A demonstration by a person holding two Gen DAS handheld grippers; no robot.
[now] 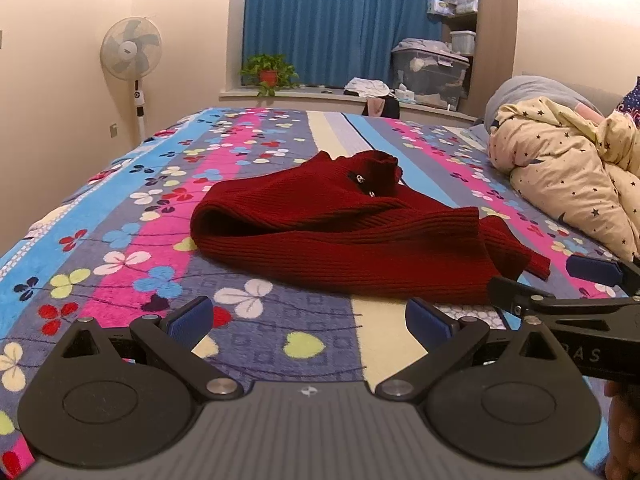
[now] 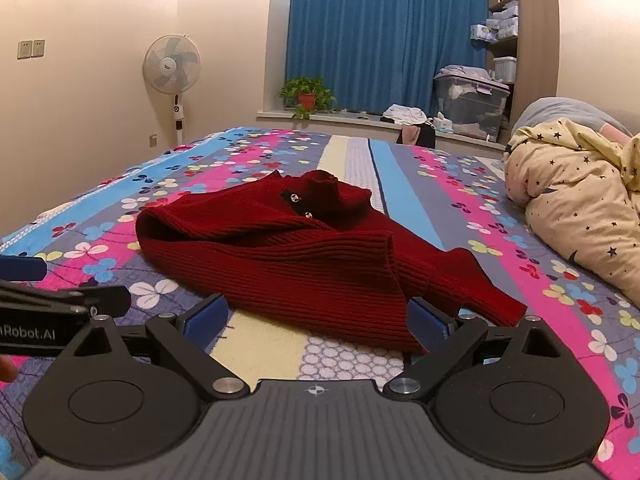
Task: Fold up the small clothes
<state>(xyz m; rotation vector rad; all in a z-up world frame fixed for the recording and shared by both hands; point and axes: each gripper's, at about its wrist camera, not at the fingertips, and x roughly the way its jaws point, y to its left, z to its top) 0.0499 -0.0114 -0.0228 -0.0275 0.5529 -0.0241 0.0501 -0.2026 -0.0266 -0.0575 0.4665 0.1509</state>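
Observation:
A dark red ribbed knit sweater (image 1: 340, 240) lies loosely folded on the flowered bedspread (image 1: 120, 240), its collar with two small buttons at the far side. It also shows in the right wrist view (image 2: 304, 260). My left gripper (image 1: 308, 320) is open and empty, just short of the sweater's near edge. My right gripper (image 2: 316, 320) is open and empty, its right pad (image 2: 426, 322) beside the sweater's near corner. The right gripper also shows at the right of the left wrist view (image 1: 560, 280). The left gripper shows at the left of the right wrist view (image 2: 64, 284).
A cream quilt with stars (image 1: 572, 168) is bunched at the right side of the bed. A standing fan (image 1: 132, 56) is by the left wall. A window ledge with a potted plant (image 1: 268, 72), clothes and a storage box (image 1: 432, 72) runs behind the bed.

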